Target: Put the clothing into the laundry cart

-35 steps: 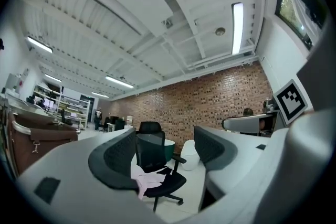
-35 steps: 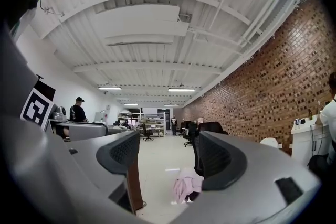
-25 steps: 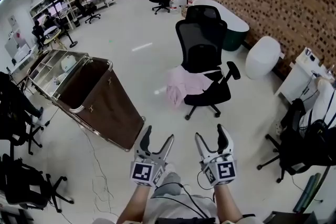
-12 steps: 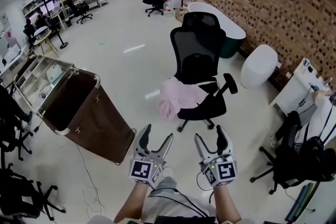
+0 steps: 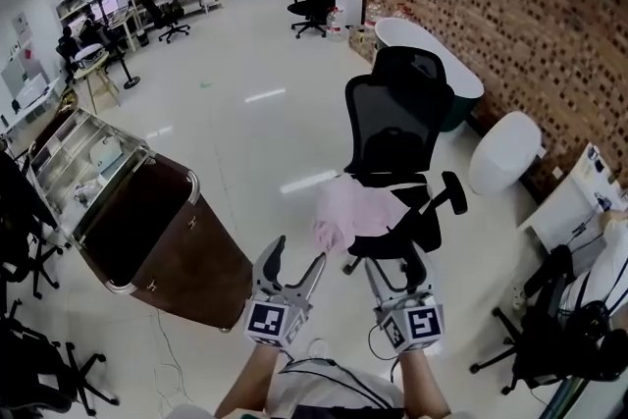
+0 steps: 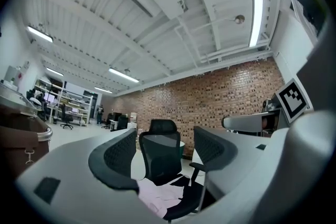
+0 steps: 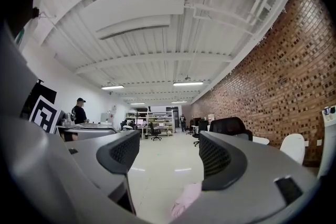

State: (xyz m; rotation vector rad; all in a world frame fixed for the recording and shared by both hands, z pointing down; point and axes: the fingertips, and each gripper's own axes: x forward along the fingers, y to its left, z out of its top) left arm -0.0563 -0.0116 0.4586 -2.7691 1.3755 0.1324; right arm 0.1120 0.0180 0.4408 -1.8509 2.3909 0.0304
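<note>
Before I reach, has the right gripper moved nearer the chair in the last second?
Yes. The right gripper has come forward: it now overlaps the chair base in the head view; earlier, floor showed between them.

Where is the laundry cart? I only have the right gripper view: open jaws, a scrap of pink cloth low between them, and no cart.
Observer: In the head view the laundry cart stands to the left of the left gripper, with its brown bag open at the top.
Operator: What is the pink clothing lying on?
Observer: It is draped over the seat of a black office chair, hanging off the side nearer the cart.
Operator: Is the left gripper holding anything?
Observer: No. The left gripper view shows its jaws apart with nothing between the pads, and the chair is beyond them.
</note>
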